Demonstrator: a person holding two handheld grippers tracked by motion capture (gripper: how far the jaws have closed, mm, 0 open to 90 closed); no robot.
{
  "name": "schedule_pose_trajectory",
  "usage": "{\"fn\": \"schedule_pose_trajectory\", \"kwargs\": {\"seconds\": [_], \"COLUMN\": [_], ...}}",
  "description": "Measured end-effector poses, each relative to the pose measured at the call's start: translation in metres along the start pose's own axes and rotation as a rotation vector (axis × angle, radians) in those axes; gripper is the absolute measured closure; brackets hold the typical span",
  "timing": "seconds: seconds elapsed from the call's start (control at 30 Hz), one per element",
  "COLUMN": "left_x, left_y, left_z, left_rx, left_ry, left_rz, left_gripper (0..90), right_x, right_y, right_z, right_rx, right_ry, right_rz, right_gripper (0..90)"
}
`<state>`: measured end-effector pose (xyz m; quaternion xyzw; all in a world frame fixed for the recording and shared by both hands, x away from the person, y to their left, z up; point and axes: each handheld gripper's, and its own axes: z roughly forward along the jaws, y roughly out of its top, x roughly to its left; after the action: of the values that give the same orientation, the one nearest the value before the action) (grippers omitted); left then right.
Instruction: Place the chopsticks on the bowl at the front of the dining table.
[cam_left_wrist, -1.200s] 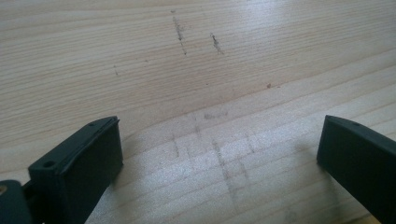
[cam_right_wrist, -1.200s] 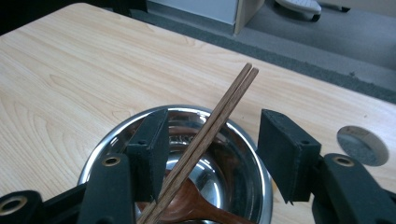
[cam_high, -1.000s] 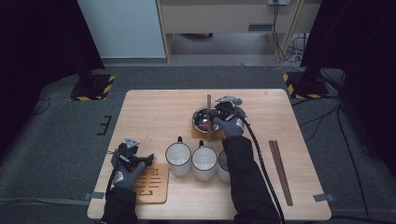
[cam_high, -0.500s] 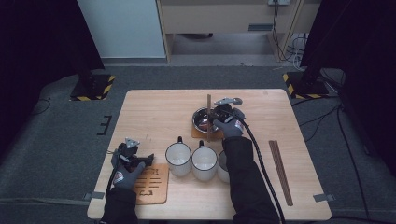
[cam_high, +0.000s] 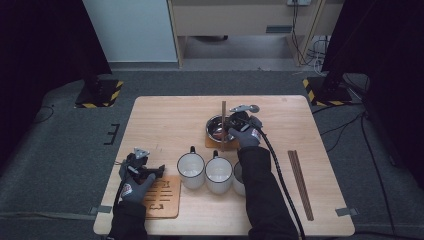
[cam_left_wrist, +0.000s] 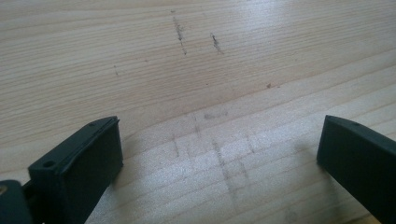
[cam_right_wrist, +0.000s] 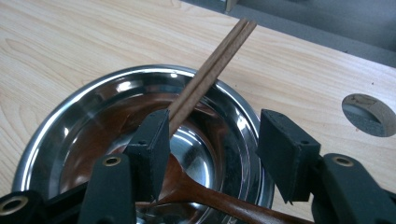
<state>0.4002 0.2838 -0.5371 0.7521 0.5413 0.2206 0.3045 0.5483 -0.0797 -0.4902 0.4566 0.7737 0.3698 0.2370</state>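
Chopsticks (cam_right_wrist: 212, 70) and spoon (cam_right_wrist: 210, 198) already in bowl (cam_right_wrist: 70, 135). Right gripper (cam_right_wrist: 212, 144) half open above, gripping nothing; left gripper (cam_left_wrist: 219, 158) wide open, idle. Second pair (cam_high: 300, 185) left on table (cam_high: 165, 120).

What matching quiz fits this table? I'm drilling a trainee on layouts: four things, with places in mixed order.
Things:
1. bowl
2. mugs
3. loose chopsticks
4. left gripper

Places:
A. near right side of the table, lying flat
B. on a wooden coaster, under the right gripper
C. over the slotted board at the near left
D. in a row at the near middle

Pairs: 1-B, 2-D, 3-A, 4-C
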Motion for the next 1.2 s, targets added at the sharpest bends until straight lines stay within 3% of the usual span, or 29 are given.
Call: {"fn": "schedule_pose_trajectory", "kwargs": {"seconds": [0.83,1.2], "left_x": [0.0,0.0], "left_y": [0.0,0.0], "left_z": [0.0,0.0], "left_rx": [0.0,0.0], "left_ry": [0.0,0.0], "left_rz": [0.0,0.0], "left_gripper": [0.0,0.0], "right_x": [0.001,-0.005], "right_y": [0.002,0.017], "right_z": [-0.003,-0.033], "right_rx": [-0.037,-0.121], "right_ry": [0.014,0.022], "right_rz": [-0.004,0.019], "right_gripper": [43.4,40.5]}}
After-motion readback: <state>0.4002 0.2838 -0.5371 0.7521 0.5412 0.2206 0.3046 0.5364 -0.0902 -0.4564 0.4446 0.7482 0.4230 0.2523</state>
